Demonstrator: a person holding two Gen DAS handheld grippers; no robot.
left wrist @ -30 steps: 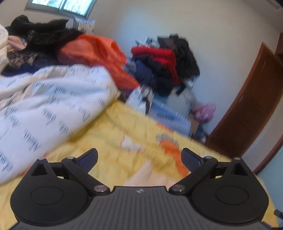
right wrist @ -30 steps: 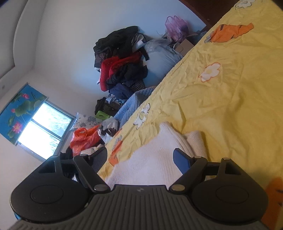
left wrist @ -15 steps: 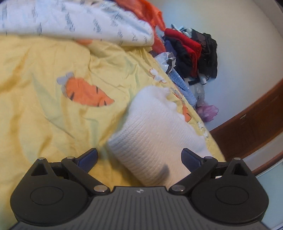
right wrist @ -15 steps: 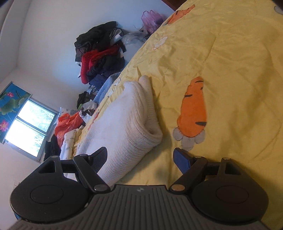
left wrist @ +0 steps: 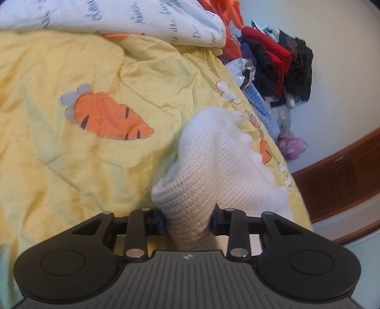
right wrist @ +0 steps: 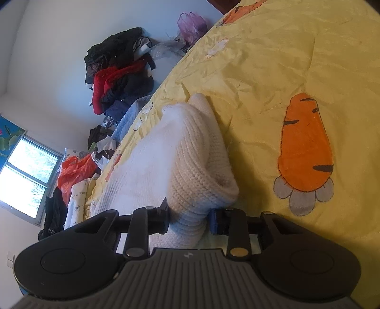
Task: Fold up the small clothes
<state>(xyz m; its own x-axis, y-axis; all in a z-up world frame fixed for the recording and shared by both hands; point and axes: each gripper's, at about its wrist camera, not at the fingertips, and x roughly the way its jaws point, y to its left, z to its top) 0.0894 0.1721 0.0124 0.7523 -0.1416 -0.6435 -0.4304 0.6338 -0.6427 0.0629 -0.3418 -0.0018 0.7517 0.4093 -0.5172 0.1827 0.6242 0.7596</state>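
A folded white knit garment (left wrist: 220,161) lies on a yellow bedspread with carrot prints (left wrist: 71,154). My left gripper (left wrist: 187,219) is shut on the near edge of the garment, with the thick knit fold bunched between the jaws. In the right wrist view the same white knit garment (right wrist: 185,154) lies on the bedspread (right wrist: 285,59), and my right gripper (right wrist: 188,218) is shut on its near folded corner. Both grippers hold the garment low, at the bed surface.
A white printed quilt (left wrist: 118,19) lies at the back of the bed. A heap of red, black and blue clothes (left wrist: 277,61) stands by the wall, also in the right wrist view (right wrist: 118,71). A wooden door (left wrist: 344,178) is at the right, a window (right wrist: 26,176) at the left.
Both grippers have moved in on the white knit garment and closed on its near edge; half a second ago both were open just short of it.
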